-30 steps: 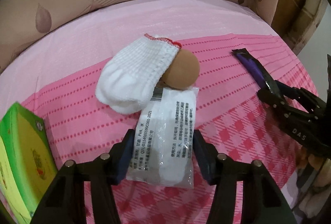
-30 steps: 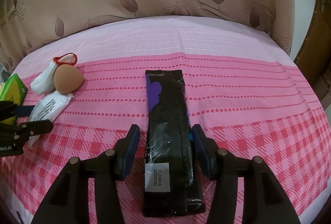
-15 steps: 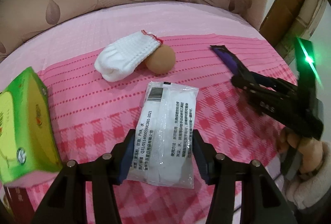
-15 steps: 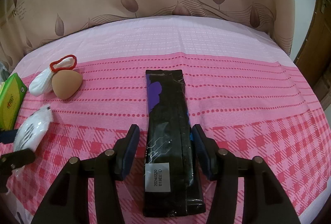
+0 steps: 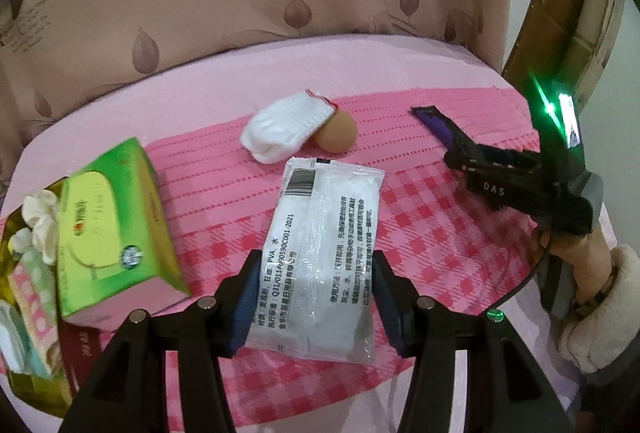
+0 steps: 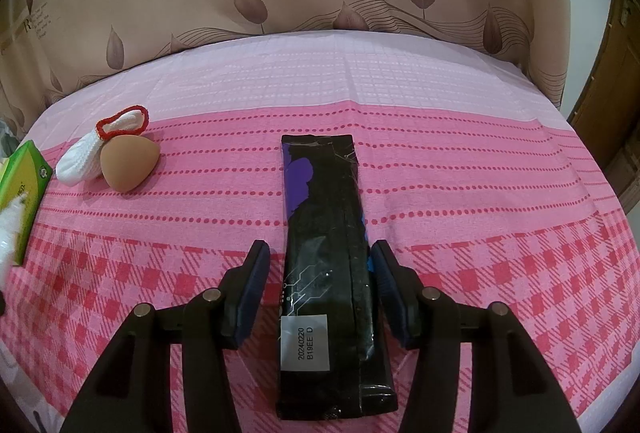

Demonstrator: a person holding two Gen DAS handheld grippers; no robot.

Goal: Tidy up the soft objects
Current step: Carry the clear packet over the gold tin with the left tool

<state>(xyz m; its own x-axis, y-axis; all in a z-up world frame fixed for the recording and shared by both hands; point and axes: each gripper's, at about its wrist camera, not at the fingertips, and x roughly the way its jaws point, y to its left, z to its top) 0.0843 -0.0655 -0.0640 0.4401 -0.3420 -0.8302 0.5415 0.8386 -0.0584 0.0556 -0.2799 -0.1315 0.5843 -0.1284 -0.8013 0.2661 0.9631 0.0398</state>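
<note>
Two claws, each with a packet between its fingers. I see my left claw (image 5: pixel 314 297) pinching a white sachet (image 5: pixel 320 261), held above the pink checked bedspread (image 5: pixel 440 217) near a green tissue box (image 5: pixel 112 229). My right claw (image 6: pixel 318 285) straddles a long black packet (image 6: pixel 324 253) lying on the bedspread; its left pad stands clear, so I cannot tell if it grips. Farther off, a white sock (image 5: pixel 280 129) touches a tan sponge (image 5: pixel 336 133).

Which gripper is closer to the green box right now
Left. The left gripper, with the white packet between its jaws, is just right of the green box. The right gripper is far across the bed, its jaws around the black package.
</note>
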